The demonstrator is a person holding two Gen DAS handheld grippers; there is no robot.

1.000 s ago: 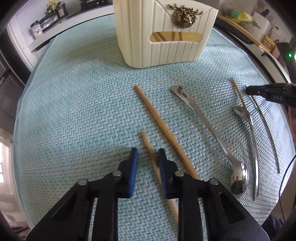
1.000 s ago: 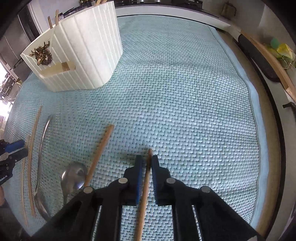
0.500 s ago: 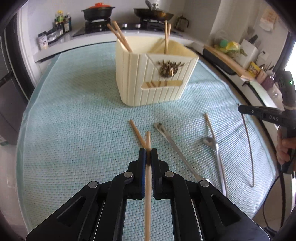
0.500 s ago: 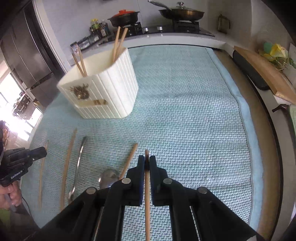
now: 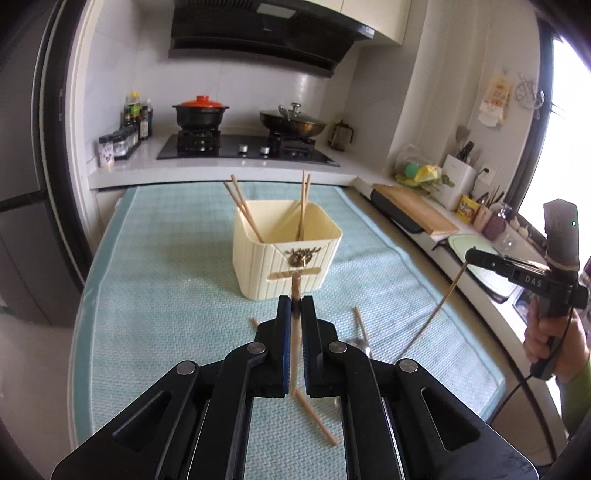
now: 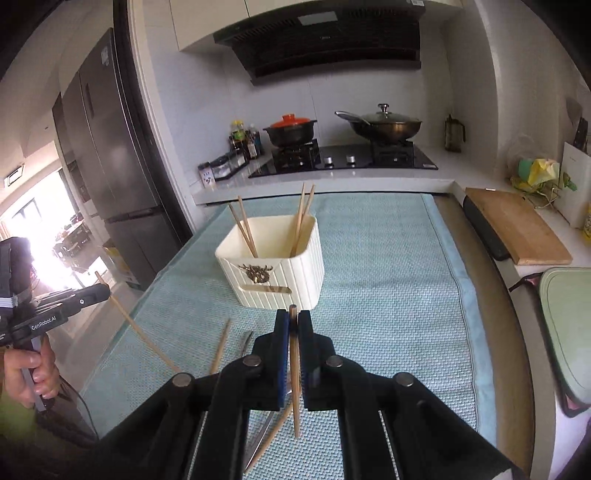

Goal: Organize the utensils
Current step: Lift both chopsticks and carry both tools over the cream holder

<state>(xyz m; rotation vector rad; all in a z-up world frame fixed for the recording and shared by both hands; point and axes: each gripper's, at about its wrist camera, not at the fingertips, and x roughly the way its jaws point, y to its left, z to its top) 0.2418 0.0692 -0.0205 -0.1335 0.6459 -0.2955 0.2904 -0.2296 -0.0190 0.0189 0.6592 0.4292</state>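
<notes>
My left gripper (image 5: 295,310): clamped on one wooden chopstick (image 5: 294,339), above the teal mat (image 5: 155,295). My right gripper (image 6: 292,323): clamped on another chopstick (image 6: 294,369). Cream utensil holder (image 5: 258,266) ahead, four chopsticks inside.

White tiled walls (image 5: 258,92) rise behind a hob (image 5: 243,147) under a black hood (image 5: 258,33), a dark fridge (image 6: 110,166) stands left, and daylight floods a doorway (image 6: 48,221).
</notes>
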